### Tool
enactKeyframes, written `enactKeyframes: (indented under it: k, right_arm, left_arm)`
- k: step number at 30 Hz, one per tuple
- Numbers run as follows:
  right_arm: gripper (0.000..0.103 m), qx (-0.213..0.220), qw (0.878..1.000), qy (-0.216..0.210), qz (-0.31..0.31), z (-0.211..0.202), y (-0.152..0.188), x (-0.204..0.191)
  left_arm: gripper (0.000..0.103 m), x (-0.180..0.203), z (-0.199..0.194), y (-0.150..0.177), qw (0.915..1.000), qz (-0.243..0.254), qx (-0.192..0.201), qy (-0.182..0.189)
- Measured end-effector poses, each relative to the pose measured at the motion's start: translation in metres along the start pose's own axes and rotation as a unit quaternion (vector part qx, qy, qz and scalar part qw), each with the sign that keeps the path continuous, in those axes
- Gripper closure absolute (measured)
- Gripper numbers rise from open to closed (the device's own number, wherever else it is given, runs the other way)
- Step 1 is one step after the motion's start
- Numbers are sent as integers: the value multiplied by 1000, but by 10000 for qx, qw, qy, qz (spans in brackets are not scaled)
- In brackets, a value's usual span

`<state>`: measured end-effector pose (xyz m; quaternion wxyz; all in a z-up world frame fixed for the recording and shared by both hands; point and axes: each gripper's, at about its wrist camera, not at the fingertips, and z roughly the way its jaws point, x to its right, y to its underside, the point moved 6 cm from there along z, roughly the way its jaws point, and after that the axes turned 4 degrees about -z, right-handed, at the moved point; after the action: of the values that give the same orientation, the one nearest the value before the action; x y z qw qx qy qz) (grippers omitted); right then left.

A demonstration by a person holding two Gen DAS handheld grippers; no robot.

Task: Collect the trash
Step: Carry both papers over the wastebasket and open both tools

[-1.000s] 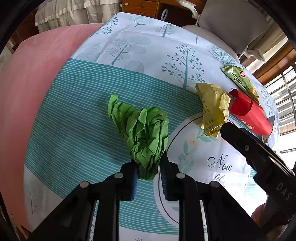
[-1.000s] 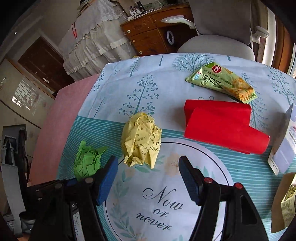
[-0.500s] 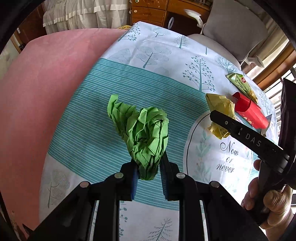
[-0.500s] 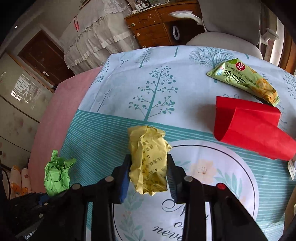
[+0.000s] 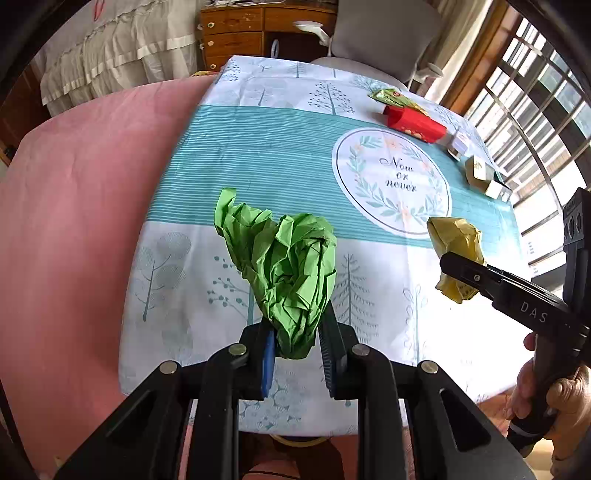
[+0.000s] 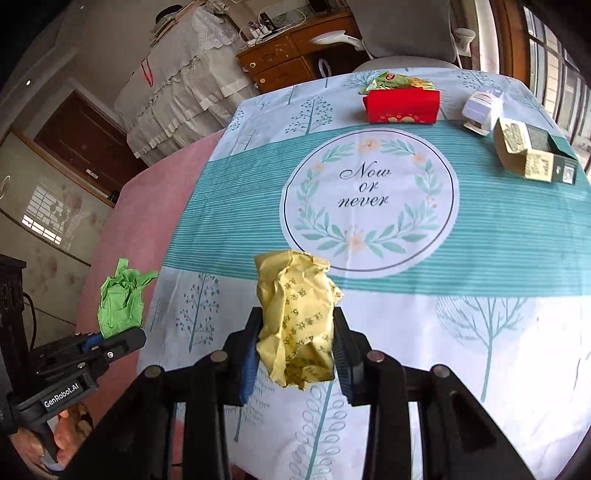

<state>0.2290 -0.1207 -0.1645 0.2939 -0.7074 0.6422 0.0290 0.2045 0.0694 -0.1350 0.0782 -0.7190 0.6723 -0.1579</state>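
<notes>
Green paper wad (image 5: 284,273) is clamped in left gripper (image 5: 295,354); yellow paper wad (image 6: 295,317) is clamped in right gripper (image 6: 295,363), whose jaws have just closed on it. Both are held above the table's near edge. Red box (image 6: 400,105) is left at 12 o'clock, nearer the right gripper.

Wooden dresser (image 5: 240,33), grey chair (image 5: 384,37), barred windows (image 5: 535,96), daylight.

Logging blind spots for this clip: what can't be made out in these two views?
- Where the trash goes: no bin in either view.
- Lower end of the green paper wad: left wrist view, sunk between the left gripper fingers.
- Print on the green snack packet: too small in both views.
- Far side of the yellow paper wad in the right gripper: hidden by the wad itself.
</notes>
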Motion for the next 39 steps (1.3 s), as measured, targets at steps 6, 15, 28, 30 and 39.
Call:
enactKeyframes:
  k: [6,15,28,30,39]
  right_arm:
    - [68,220,9962,336,776,-46,110,-26]
    - [68,-307,9897,946,1028,-45,229,-49]
    - [67,-1139,9806,1234,1015,66,340,-10]
    - [67,-1187,9800,1256,982,90,353,2]
    - [60,-1218,9762,1343,1189,173,389,48]
  left_arm:
    - [84,-10,-35,72,9947,969,141,303]
    - [84,-9,-35,178,9826,1600,-461,822]
    - [83,16,87,304,9714,1852,-1326,669]
    - [82,15,118,313,9730,1755,-1365,618]
    - [60,1,209,325,9834,1106,-1385,396]
